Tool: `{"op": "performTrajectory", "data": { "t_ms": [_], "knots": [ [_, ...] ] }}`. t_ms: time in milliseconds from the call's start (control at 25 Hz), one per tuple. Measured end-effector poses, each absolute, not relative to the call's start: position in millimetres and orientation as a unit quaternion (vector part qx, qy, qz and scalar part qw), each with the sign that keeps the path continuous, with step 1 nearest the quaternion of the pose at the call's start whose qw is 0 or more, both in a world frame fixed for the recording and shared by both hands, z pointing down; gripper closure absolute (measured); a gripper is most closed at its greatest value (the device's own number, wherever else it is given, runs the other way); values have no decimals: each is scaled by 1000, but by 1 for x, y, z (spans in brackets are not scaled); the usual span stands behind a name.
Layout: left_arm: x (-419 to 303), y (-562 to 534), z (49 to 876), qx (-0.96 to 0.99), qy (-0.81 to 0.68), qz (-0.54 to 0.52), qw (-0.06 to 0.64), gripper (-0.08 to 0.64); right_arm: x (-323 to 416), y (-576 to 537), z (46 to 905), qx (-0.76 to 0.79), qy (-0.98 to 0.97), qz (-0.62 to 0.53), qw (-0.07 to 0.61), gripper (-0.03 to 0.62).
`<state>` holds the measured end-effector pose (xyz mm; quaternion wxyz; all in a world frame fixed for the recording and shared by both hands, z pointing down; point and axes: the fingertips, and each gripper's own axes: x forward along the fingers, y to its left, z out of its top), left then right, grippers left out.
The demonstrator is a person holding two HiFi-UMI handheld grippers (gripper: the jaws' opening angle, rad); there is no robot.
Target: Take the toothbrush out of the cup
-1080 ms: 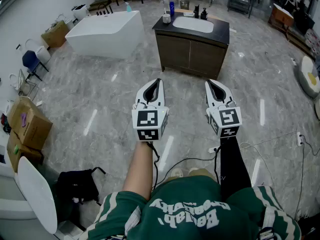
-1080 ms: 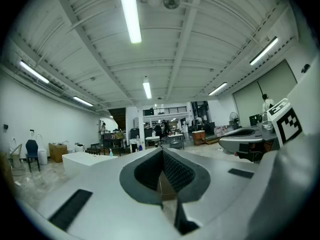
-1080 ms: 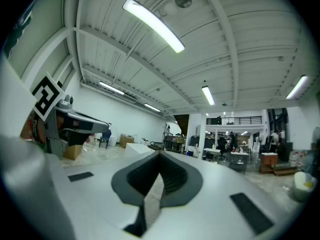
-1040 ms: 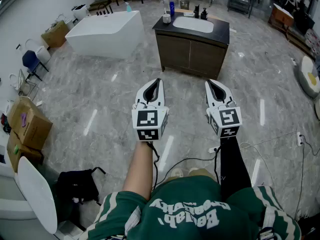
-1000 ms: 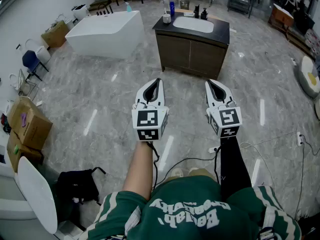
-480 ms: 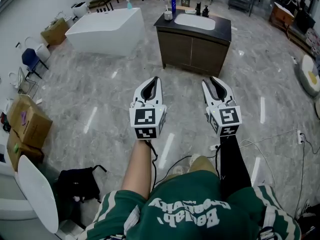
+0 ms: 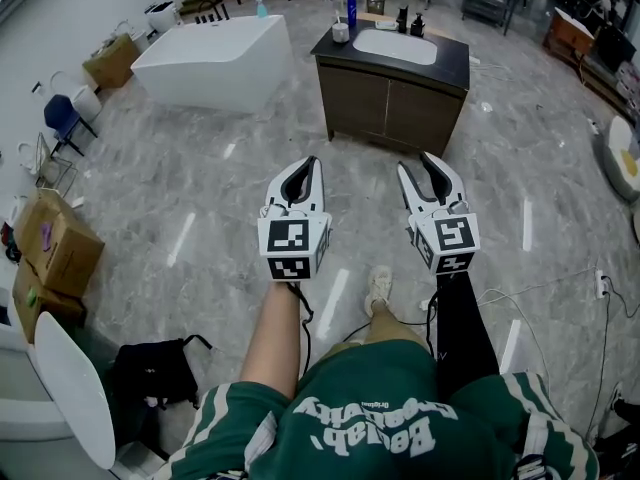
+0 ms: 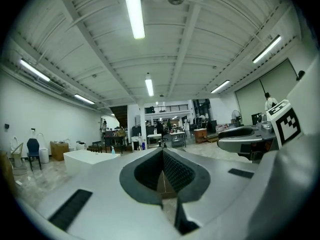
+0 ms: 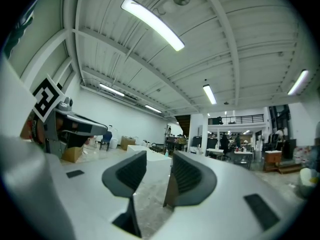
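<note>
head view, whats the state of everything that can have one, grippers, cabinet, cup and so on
left gripper: jaws together, nothing between them
right gripper: jaws opening, nothing between them
vanity cabinet: both doors shut
cup: upright on the cabinet's top, too small to tell what it holds
blue bottle: upright on the cabinet's top
</note>
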<state>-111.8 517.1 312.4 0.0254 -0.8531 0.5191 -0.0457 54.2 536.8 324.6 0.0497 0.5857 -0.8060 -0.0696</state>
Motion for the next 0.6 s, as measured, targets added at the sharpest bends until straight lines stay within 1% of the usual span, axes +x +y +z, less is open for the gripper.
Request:
{"op": "performTrajectory", "data": {
  "t_ms": [600],
  "knots": [
    [-74,358,323,-845,531,-53,27,563,92,372,334,569,-817,-74,50,411]
  ]
}}
